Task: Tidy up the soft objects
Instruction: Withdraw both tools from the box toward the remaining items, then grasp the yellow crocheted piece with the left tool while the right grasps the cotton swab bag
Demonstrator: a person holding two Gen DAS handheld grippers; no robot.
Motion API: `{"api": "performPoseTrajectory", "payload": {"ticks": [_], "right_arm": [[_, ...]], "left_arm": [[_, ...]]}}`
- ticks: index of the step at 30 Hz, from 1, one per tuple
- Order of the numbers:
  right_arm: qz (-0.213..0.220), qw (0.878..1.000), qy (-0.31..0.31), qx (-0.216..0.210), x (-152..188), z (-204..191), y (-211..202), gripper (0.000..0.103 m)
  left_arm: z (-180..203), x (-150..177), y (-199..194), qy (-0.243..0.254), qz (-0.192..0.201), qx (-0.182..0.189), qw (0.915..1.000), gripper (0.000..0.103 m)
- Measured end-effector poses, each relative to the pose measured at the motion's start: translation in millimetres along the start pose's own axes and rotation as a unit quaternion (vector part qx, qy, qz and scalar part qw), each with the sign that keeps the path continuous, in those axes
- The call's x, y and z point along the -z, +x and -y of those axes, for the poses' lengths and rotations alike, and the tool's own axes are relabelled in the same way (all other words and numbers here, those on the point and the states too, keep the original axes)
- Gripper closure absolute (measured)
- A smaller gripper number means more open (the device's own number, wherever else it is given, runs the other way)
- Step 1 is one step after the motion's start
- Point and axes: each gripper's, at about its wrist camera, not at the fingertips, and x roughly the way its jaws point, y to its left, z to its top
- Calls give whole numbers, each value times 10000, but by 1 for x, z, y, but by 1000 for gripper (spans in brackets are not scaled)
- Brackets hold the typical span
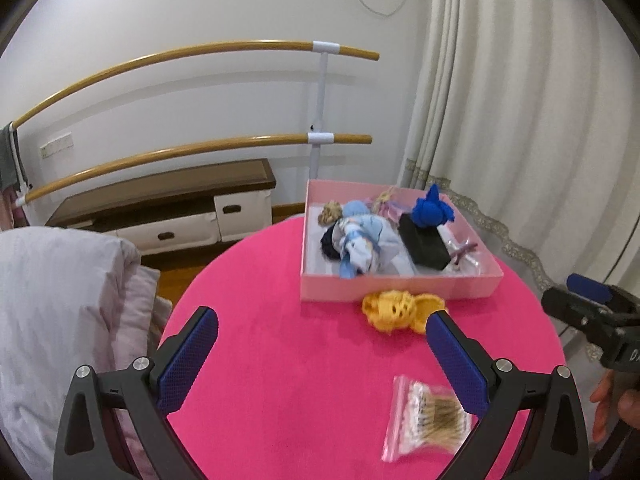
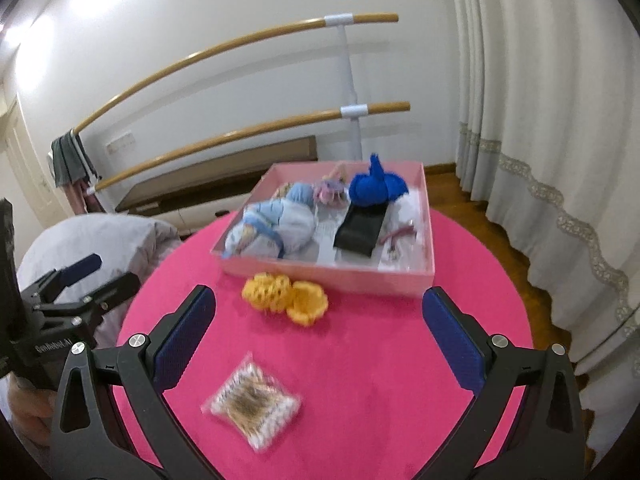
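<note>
A yellow crocheted piece (image 1: pixel 400 310) (image 2: pixel 284 296) lies on the pink round table (image 1: pixel 300 360) (image 2: pixel 360 360), just in front of a pink box (image 1: pixel 400 290) (image 2: pixel 328 274). The box holds a light-blue doll (image 1: pixel 364 240) (image 2: pixel 276 228), a blue knitted toy (image 1: pixel 432 208) (image 2: pixel 376 186), a black pouch (image 1: pixel 424 242) (image 2: pixel 360 232) and small bits. A clear bag of cotton swabs (image 1: pixel 428 416) (image 2: pixel 252 400) lies near the front. My left gripper (image 1: pixel 322 328) is open and empty above the table. My right gripper (image 2: pixel 320 308) is open and empty too.
A bed with a pale quilt (image 1: pixel 60 300) stands to the left of the table. A ballet barre (image 1: pixel 192 144) and a low cabinet (image 1: pixel 168 208) stand behind. Curtains (image 1: pixel 520 120) hang at the right. The other gripper shows at each view's edge (image 1: pixel 592 312) (image 2: pixel 68 292).
</note>
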Motion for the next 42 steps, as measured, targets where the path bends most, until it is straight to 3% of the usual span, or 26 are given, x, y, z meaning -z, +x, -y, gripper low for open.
{"api": "performPoseTrajectory", "payload": {"ticks": [11, 20, 26, 33, 34, 42], "right_arm": [[-578, 9972, -404, -253, 54, -18, 22, 0], [-868, 9921, -764, -490, 76, -34, 34, 0], [-1207, 9825, -1242, -692, 91, -53, 51, 0], [-1484, 9747, -1563, -597, 97, -66, 84, 0], [-1486, 9742, -1584, -617, 97, -66, 88, 2], [-1336, 9805, -1348, -501, 92, -54, 91, 56]], "left_arm": [[-5, 35, -2, -1, -435, -151, 9989, 0], [-20, 48, 13, -133, -840, -317, 9959, 0], [-24, 55, 26, -175, -1009, -321, 9942, 0], [-22, 58, 39, -148, -1072, -286, 9937, 0], [-21, 58, 40, -143, -1079, -285, 9937, 0], [-16, 54, 53, -88, -1105, -217, 9936, 0]]}}
